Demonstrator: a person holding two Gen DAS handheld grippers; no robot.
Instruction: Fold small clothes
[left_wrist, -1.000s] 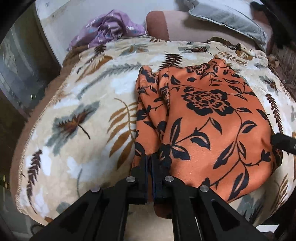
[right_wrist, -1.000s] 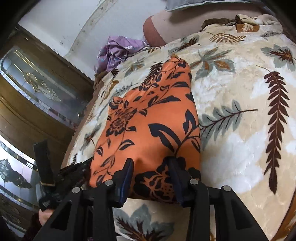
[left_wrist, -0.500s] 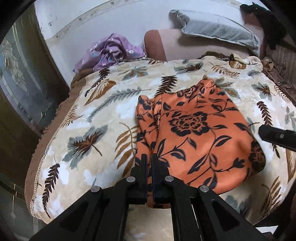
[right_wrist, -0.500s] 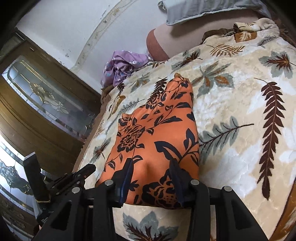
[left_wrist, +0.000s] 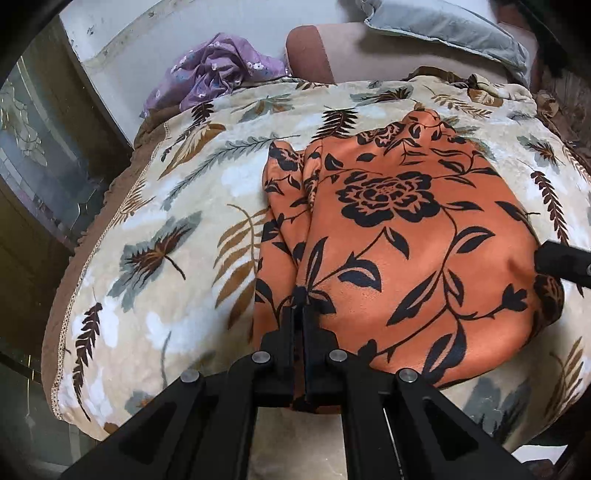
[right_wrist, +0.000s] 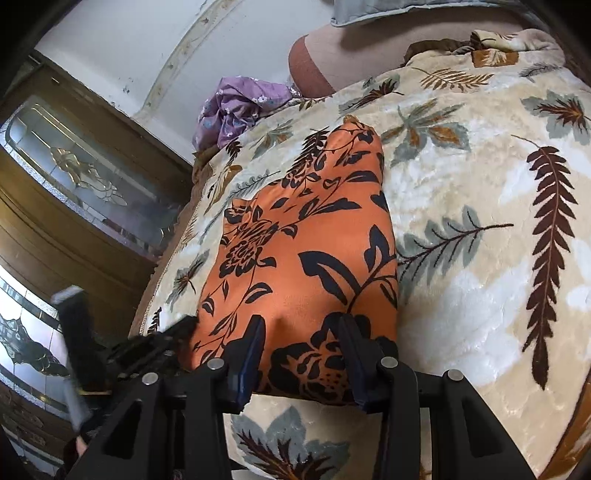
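An orange garment (left_wrist: 399, 236) with black flowers lies folded on a leaf-patterned blanket (left_wrist: 155, 258). My left gripper (left_wrist: 298, 299) is shut on the garment's near left edge. In the right wrist view the same garment (right_wrist: 306, 251) lies ahead, and my right gripper (right_wrist: 301, 325) is open with its jaws astride the near right corner. The right gripper's finger shows at the right edge of the left wrist view (left_wrist: 561, 260); the left gripper shows at the left of the right wrist view (right_wrist: 147, 347).
A crumpled purple garment (left_wrist: 218, 74) lies at the far left of the bed by the white wall. A grey pillow (left_wrist: 439, 26) and a brown bolster (left_wrist: 332, 55) lie at the far end. A wooden cabinet with glass panels (right_wrist: 74, 177) stands left.
Both grippers rose and drew back from the garment half a second ago, then came down close to it again. The left stays shut on the edge; the right stays open.
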